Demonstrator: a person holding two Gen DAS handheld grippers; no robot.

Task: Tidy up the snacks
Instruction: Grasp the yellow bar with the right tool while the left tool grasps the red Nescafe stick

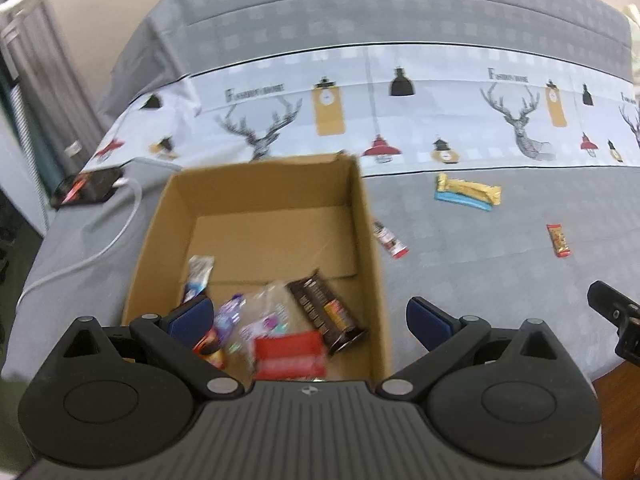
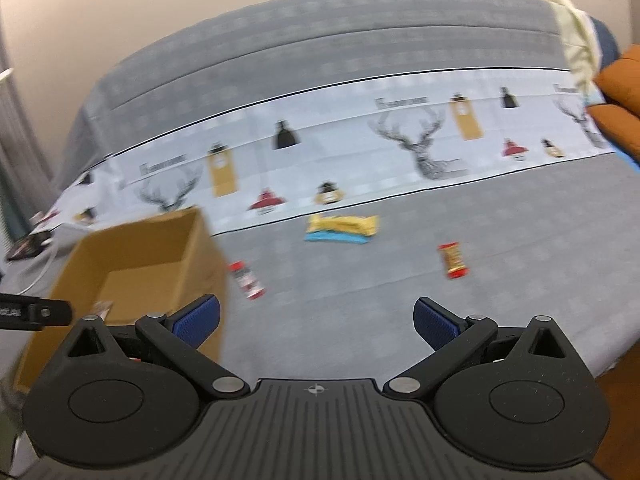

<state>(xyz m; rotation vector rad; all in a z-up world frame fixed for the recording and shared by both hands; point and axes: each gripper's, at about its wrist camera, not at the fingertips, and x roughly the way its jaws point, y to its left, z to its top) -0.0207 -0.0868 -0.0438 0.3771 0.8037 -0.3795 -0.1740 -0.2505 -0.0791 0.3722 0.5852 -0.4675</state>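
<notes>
An open cardboard box (image 1: 362, 216) sits on the grey bed and holds several snack packets, among them a brown bar (image 1: 326, 314) and a red pack (image 1: 289, 355). My left gripper (image 1: 310, 322) is open and empty above the box's near end. On the bed lie a yellow and blue bar (image 1: 467, 192), a small red and white packet (image 1: 390, 239) next to the box, and a small red packet (image 1: 559, 240). My right gripper (image 2: 316, 322) is open and empty over the bed, right of the box (image 2: 152, 252). The bar (image 2: 342, 229) and both packets (image 2: 247, 279) (image 2: 453, 260) lie ahead of it.
A dark device (image 1: 90, 191) with a white cable (image 1: 120, 232) lies on the bed left of the box. A patterned deer-print band (image 1: 400, 112) crosses the bedspread. Orange cushions (image 2: 620, 80) sit at the far right. The bed edge falls away at the near right.
</notes>
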